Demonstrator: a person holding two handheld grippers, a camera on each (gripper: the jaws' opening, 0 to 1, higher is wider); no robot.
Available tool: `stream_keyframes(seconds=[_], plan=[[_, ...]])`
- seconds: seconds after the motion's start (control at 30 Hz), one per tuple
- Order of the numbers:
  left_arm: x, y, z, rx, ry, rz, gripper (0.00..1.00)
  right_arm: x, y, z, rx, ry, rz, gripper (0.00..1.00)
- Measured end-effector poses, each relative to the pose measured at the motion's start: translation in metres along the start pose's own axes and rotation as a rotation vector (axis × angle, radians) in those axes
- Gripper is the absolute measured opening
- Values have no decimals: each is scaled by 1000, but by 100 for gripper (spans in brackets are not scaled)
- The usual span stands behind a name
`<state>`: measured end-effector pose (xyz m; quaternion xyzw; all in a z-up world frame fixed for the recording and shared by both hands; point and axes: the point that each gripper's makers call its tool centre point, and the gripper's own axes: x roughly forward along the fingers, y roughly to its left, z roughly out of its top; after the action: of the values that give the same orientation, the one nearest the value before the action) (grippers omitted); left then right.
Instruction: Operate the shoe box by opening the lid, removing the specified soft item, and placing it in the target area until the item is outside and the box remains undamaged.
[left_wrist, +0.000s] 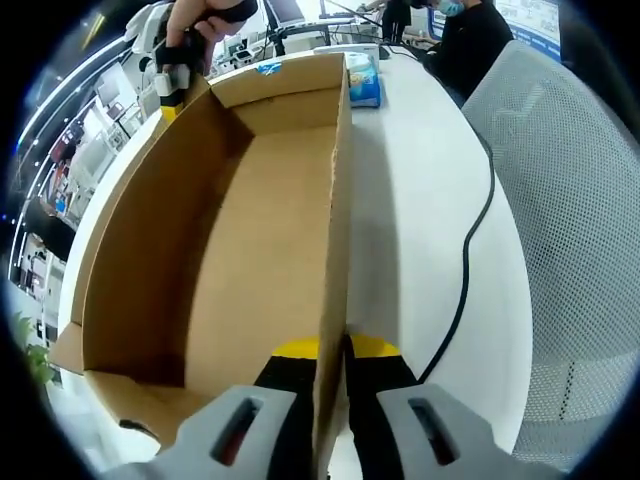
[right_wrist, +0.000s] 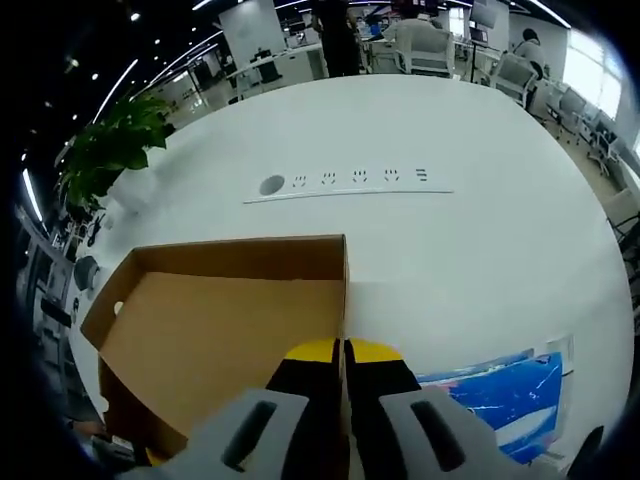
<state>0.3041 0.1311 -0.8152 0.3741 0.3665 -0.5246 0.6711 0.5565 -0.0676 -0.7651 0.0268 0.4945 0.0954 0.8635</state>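
Two claws, open box (left_wrist: 250, 230), white table (right_wrist: 430, 130), office

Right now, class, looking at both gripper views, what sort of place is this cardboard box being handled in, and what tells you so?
Most likely an open-plan office. The box sits on a large white table with a built-in socket strip, a mesh office chair stands beside it, and more desks and chairs fill the background.

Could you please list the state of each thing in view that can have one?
Box: open, upright on the table, inside looks empty.
Left tongs: shut on the box wall.
Right tongs: shut on the box wall at another edge.
Cable: lying loose on the table.
Blue pack: lying on the table beside the box, outside it.
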Motion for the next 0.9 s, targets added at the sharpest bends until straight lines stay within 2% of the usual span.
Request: stream_keyframes(seconds=[0.47,0.9], plan=[[0,1,0,2,-2,0,6,-7,2,6,-3,-24,3,0],[0,1,0,5,-6,1,6,-27,7,16,-33,-79,0,0]])
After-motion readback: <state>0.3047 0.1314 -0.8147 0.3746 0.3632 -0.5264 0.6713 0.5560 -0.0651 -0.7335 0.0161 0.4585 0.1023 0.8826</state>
